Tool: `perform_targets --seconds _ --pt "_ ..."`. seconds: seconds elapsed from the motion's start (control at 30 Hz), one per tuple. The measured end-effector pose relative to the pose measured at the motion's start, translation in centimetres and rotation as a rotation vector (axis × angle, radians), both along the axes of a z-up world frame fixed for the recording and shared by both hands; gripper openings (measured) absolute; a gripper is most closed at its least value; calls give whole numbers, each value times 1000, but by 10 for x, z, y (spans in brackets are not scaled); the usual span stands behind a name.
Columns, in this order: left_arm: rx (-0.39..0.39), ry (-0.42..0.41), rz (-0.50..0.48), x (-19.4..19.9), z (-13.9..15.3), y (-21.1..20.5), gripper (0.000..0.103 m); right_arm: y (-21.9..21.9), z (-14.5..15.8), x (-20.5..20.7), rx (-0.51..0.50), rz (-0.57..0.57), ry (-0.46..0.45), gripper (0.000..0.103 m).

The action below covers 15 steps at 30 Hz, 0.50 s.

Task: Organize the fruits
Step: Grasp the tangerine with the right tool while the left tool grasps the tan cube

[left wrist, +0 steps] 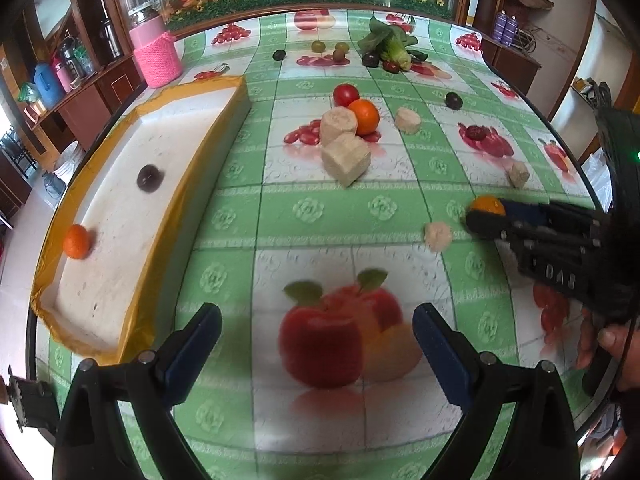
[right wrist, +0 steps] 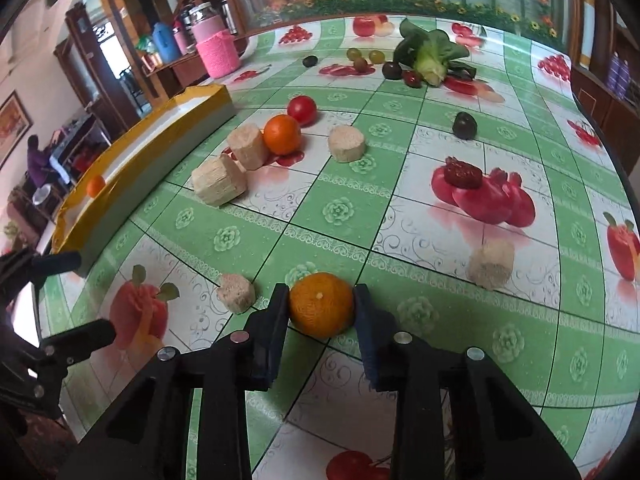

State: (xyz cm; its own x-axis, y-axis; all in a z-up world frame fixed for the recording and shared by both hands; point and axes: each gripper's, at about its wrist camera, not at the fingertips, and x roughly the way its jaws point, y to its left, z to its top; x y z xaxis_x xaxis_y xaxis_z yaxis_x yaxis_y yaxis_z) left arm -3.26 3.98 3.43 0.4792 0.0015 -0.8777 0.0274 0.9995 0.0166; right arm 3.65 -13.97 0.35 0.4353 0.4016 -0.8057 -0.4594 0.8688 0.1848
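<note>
The right tool (right wrist: 321, 312) is clamped on a small orange (right wrist: 322, 305), both pads pressed against its sides while it sits on the worktop (right wrist: 340, 216) toward the near edge. No earlier picture is at hand, so only the grip itself can be told. The left tool (left wrist: 317, 344) hangs above the near edge with its jaws standing wide apart and nothing between them (only a printed apple shows in the gap). Along the left edge lies a white tray (left wrist: 120, 208) with yellow rims, holding a second orange (left wrist: 76, 241) and a dark plum (left wrist: 149, 178). Toward the worktop's middle, a third orange (right wrist: 282, 134) touches a red tomato (right wrist: 302, 109) and a pale foam block (right wrist: 248, 151). Leafy greens (right wrist: 430, 54) lie near the far edge.
</note>
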Motion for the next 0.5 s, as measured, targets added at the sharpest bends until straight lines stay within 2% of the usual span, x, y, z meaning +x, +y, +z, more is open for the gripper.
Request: perform_targets --seconds 0.23,0.4,0.47,0.5 --pt "-86 -5 50 57 -2 -9 98 -19 9 -11 31 -33 -6 31" --pt "-109 -1 107 95 -10 -11 97 -28 9 -13 57 -55 9 32" --pt "-122 11 119 105 -17 -10 92 -29 9 -12 67 -61 14 32" --pt "-131 24 121 109 -21 -10 81 -30 8 -12 72 -62 17 32"
